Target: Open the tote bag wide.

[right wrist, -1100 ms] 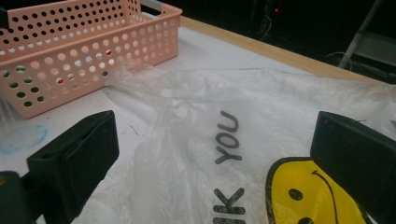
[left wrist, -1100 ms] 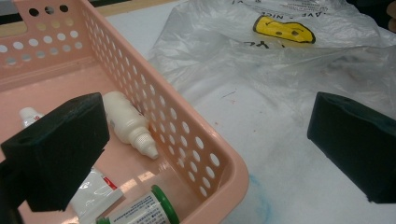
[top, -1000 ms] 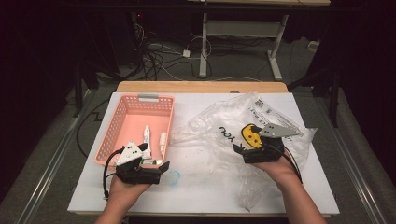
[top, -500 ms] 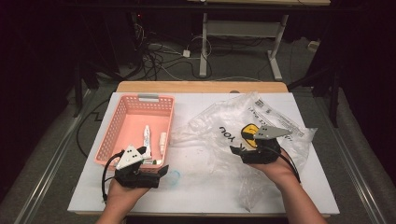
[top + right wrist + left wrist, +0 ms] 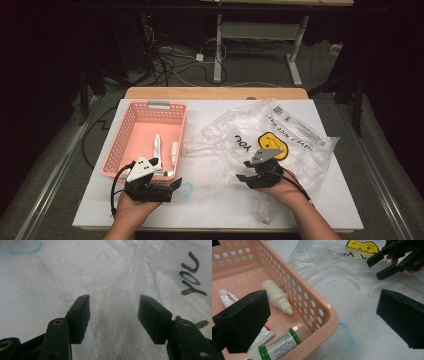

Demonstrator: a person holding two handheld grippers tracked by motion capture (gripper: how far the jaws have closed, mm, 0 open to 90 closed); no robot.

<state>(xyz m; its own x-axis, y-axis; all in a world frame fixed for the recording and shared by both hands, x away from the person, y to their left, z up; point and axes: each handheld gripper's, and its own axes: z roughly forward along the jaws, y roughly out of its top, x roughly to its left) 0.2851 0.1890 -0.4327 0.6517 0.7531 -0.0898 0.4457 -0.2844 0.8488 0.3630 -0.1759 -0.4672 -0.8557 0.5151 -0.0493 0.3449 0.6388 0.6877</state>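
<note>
While a raised fold of the clear plastic bag (image 5: 117,302) stands between the right tool (image 5: 113,315) pads, untouched though the jaws have just been closing, the grasp is judged underway — further closing is called for; the left tool (image 5: 322,317) hangs released over the near-right corner of the pink basket (image 5: 317,307) on the worktop (image 5: 210,200).

The clear plastic bag (image 5: 280,135) carries the black word "YOU" (image 5: 192,277), up and to the right of the right tool (image 5: 113,317); beside it is a yellow smiley sign (image 5: 273,145) (face-shaped, black outline). Small black print runs along the bag's far edge, too fine to read. The labels on the tube (image 5: 227,298) and bottle (image 5: 278,346) by the left tool are also illegible.
</note>
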